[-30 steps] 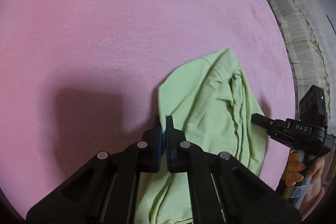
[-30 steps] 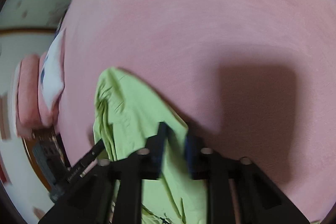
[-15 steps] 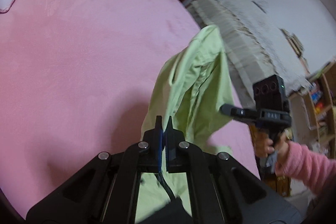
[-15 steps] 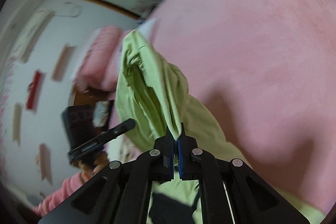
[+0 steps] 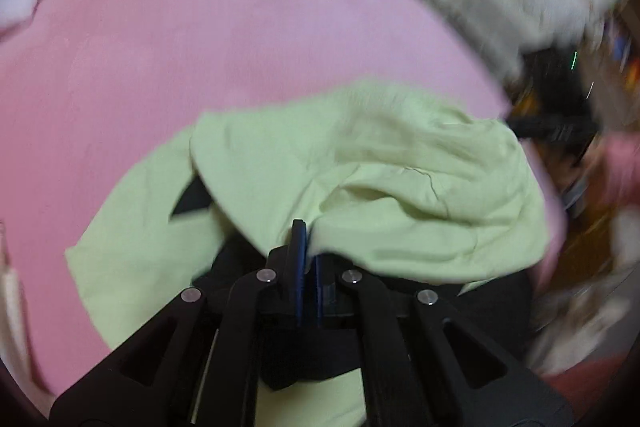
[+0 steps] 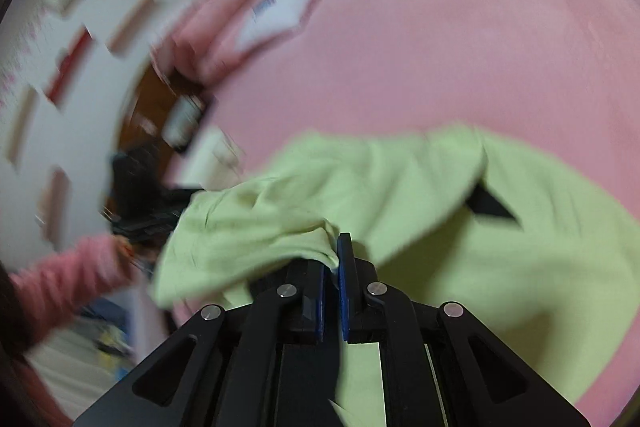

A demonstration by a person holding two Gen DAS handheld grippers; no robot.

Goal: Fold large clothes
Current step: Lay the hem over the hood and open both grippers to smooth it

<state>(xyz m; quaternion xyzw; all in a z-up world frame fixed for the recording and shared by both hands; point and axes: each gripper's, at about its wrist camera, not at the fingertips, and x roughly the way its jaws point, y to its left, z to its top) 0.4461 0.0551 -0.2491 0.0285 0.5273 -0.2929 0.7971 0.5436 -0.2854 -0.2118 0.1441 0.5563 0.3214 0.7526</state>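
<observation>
Left wrist view: green garment [image 5: 400,187] being carried over the pink bed [image 5: 200,47], fold only beginning.
Both grippers are clamping cloth: the left gripper [image 5: 306,247] is pinching an edge of the garment between nearly closed fingers, and the right gripper [image 6: 332,259] is gripping another bunched edge in its own view. Part of the garment is lying flat on the bed while the held part is draping rumpled over it, with dark gaps showing underneath. Judging from this, one layer is being brought across; no neat crease is showing yet, so laying down, smoothing and further folds are probably remaining. Blur is hiding finer detail.
</observation>
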